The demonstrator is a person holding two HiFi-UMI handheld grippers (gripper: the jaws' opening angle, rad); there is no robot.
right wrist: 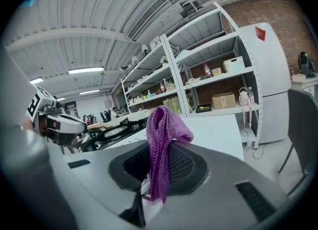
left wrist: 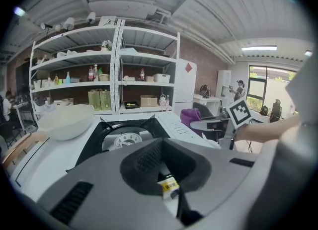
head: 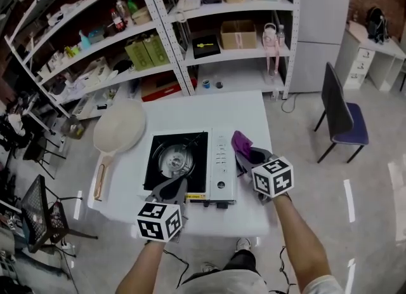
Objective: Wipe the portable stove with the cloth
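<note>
1. Count: one portable stove (head: 162, 173), one purple cloth (head: 240, 141), two grippers, one white table (head: 209, 108). Also on the table: one pale round pan (head: 119, 126) with a wooden handle. One chair (head: 342, 118) stands on the floor to the right.
2. Stove sits mid-table. Its long axis runs left-right across the head view, slightly skewed. The black burner top is on the left and the white control strip is on the person's right end. Its front edge with the yellow label faces the person.
3. The cloth is bunched into a narrow strip. Its long axis runs out of the jaws and away from the person. In the right gripper view the far end folds over at the top.
4. Right gripper (head: 248, 158): jaws clamped on the cloth's near end. The rest sticks out past the tips. The cloth is just beside the stove's right end, over the table; can't tell if it touches the control strip.
5. Left gripper (head: 171, 188): jaws drawn together, nothing visibly pinched. The tips are at the stove's front-left edge, and the burner is straight ahead in the left gripper view.
6. The pan lies left of the stove with its handle toward the person.
</note>
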